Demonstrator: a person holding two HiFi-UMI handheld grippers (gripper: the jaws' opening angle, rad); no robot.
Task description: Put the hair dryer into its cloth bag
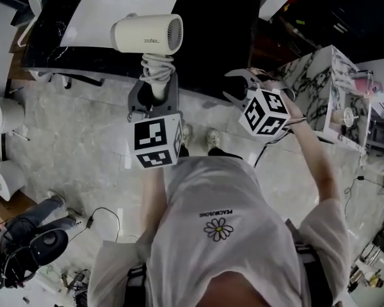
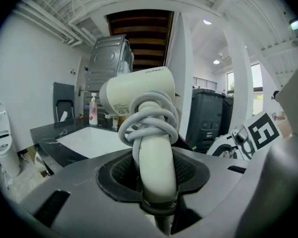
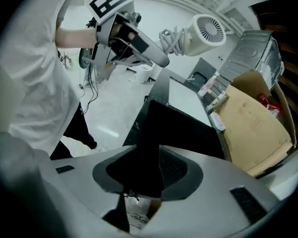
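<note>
1. Shirt nearest, cut off at bottom.
2. L gripper clamped on dryer handle; dryer held up over table, outside bag.
3. R gripper jaws apart, black bag between, pads not pressing; bag's inside can't be seen.

Dim and flat in the head view, darkened toward the corners, with little detail left in the black table. Brightest on the white sheet and the cream hair dryer, both slightly washed out. Soft sheen across the pale floor, with only faint shadows. Strong fisheye bending in both gripper views, each ringed in black. Blown out at the window and at the ceiling lamp in the left gripper view. Sharp on the hair dryer there, softer on the near grey jaws. Plain black between the jaws in the right gripper view, glare on the floor beyond.
</note>
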